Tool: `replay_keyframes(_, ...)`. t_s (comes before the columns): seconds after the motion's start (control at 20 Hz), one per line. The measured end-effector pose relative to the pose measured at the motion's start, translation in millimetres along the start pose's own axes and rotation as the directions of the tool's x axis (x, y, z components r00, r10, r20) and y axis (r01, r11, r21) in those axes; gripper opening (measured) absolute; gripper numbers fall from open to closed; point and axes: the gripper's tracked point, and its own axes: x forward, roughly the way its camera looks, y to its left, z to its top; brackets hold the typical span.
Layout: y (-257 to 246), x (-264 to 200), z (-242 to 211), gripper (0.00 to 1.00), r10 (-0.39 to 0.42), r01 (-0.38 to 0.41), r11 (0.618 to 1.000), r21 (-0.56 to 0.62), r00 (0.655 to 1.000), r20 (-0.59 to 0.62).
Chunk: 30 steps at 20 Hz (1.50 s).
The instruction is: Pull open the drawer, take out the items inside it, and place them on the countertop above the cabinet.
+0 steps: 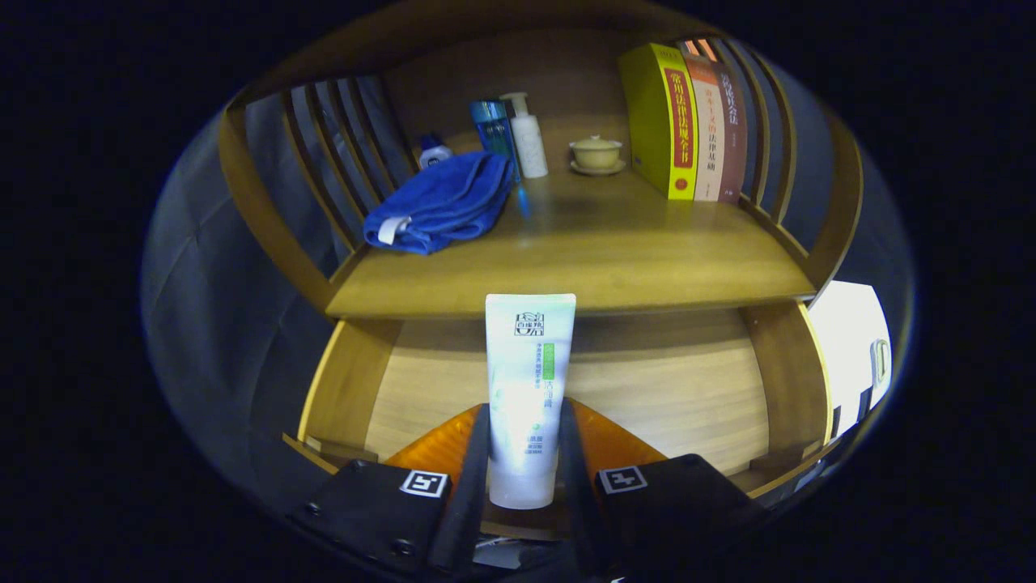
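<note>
A white tube with green print stands upright between my two fingers, and my gripper is shut on its lower half. Below and behind it lies the pulled-out wooden drawer, its pale bottom bare around the tube. The tube's top reaches the front edge of the wooden countertop just above the drawer.
On the countertop lie a folded blue towel, a white pump bottle, a blue bottle, a small lidded cup on a saucer and three upright books. Slatted wooden rails close both sides.
</note>
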Motion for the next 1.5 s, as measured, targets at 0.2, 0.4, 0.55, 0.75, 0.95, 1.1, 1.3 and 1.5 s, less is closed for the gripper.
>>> replay_keyframes(0.2, 10.5, -3.1, 41.5, 0.54, 0.009, -0.011, 1.000, 0.017, 0.995, 0.100)
replay_keyframes(0.4, 6.8, 12.0, 73.2, 0.54, -0.019, 0.018, 1.000, 0.009, 0.987, 0.158)
replay_keyframes(0.55, 2.4, 31.4, 94.0, 0.54, -0.032, 0.028, 0.999, 0.025, 0.983, 0.181)
replay_keyframes(0.75, -13.6, 60.3, 113.9, 0.54, -0.088, 0.087, 0.996, 0.015, 0.980, 0.176)
replay_keyframes(0.95, -20.9, 88.0, 121.4, 0.54, -0.107, 0.108, 0.994, 0.000, 0.981, 0.161)
replay_keyframes(1.1, -27.5, 98.8, 122.2, 0.54, -0.119, 0.120, 0.993, 0.001, 0.982, 0.148)
replay_keyframes(1.3, -29.4, 107.5, 118.5, 0.54, -0.121, 0.121, 0.993, 0.010, 0.984, 0.130)
replay_keyframes(1.5, -30.8, 107.6, 120.1, 0.57, -0.129, 0.130, 0.991, 0.003, 0.981, 0.144)
